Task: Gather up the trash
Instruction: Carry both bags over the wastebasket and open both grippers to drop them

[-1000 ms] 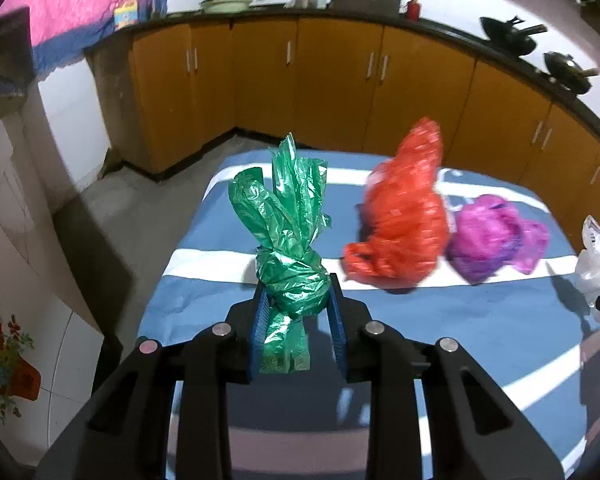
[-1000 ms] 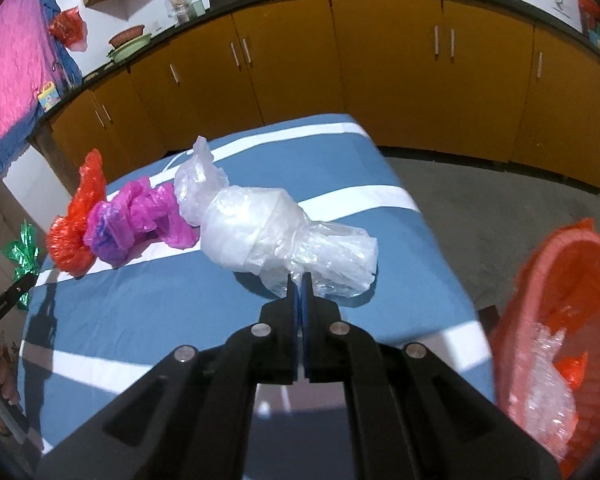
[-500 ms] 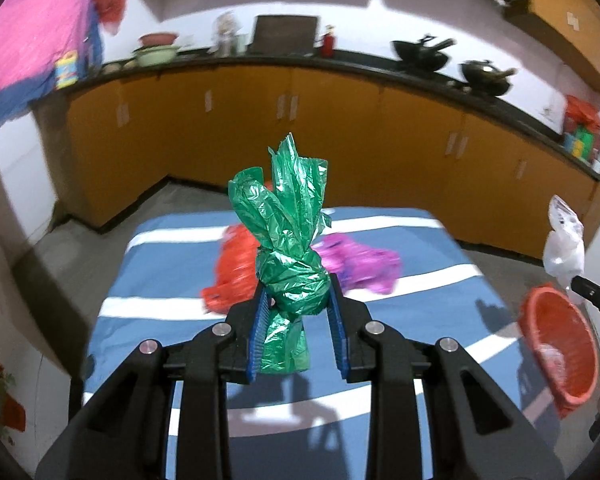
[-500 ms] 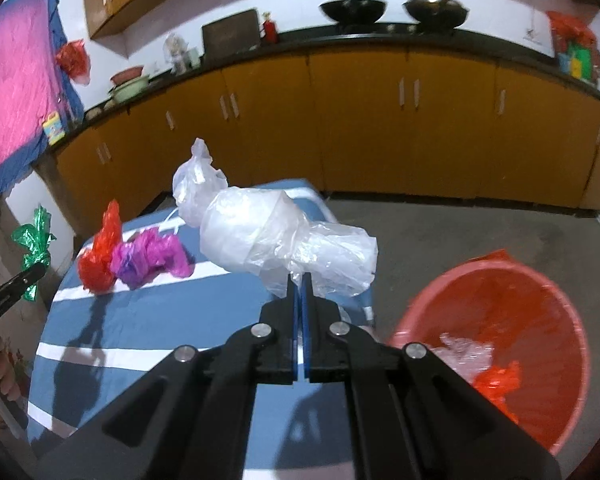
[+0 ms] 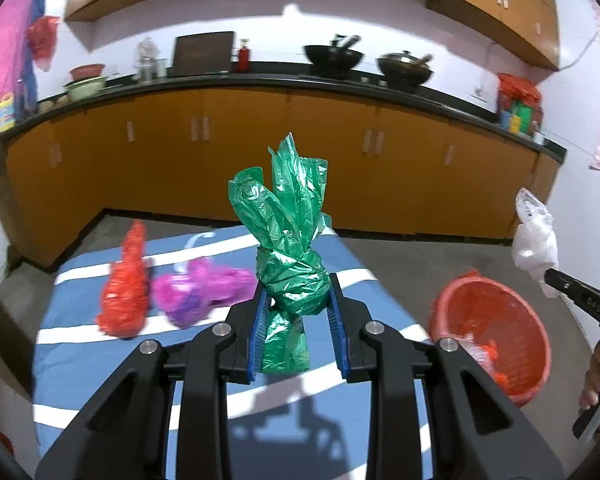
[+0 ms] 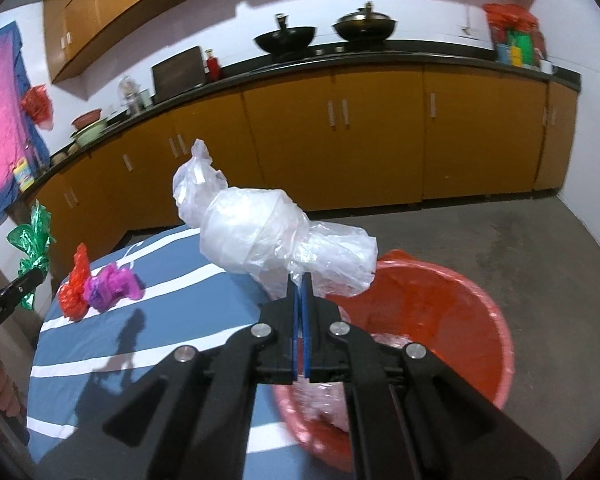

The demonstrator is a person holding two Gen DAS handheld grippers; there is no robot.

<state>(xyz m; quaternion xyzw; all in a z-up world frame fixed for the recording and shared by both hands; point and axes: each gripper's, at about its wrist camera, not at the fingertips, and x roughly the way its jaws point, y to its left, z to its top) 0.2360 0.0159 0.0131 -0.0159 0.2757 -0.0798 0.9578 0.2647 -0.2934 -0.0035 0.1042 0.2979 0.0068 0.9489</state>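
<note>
My left gripper is shut on a knotted green plastic bag and holds it above the blue striped table. My right gripper is shut on a knotted clear white plastic bag and holds it over the near rim of the red basin. The basin stands on the floor to the right of the table and holds some trash. A red bag and a purple bag lie on the table.
Orange cabinets under a black counter run along the far wall, with woks on top. Grey concrete floor lies to the right of the basin. The left gripper with the green bag shows at the left edge of the right wrist view.
Both grippers have risen off the table with their bags and swung right. The right gripper now holds the white bag over the red basin.
</note>
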